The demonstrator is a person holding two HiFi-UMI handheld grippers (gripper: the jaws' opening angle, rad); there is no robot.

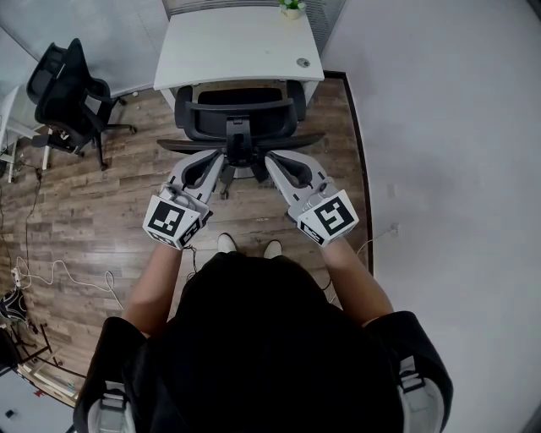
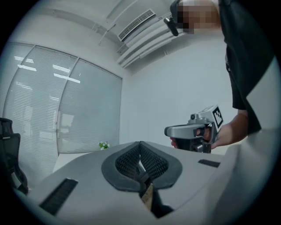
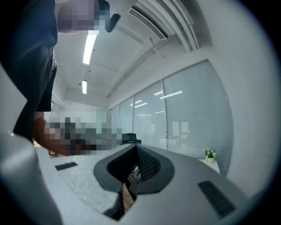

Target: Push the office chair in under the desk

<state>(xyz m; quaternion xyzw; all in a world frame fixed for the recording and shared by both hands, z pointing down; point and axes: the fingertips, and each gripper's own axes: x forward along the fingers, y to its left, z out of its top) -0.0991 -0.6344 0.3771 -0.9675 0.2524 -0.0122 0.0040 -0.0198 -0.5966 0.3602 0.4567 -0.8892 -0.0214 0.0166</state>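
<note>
The black office chair (image 1: 237,119) stands at the white desk (image 1: 237,46), its seat partly under the desktop and its backrest toward me. My left gripper (image 1: 218,156) and right gripper (image 1: 271,156) are held side by side just behind the backrest, one on each side of its centre spine. Whether they touch the chair I cannot tell. Both point forward and upward. In the left gripper view the jaws (image 2: 140,154) are shut with nothing between them. In the right gripper view the jaws (image 3: 134,159) are shut in the same way.
A second black chair (image 1: 69,93) stands at the far left. A small potted plant (image 1: 292,7) sits on the desk's far edge. A white wall (image 1: 448,127) runs close along the right. Cables (image 1: 51,275) lie on the wooden floor at the left.
</note>
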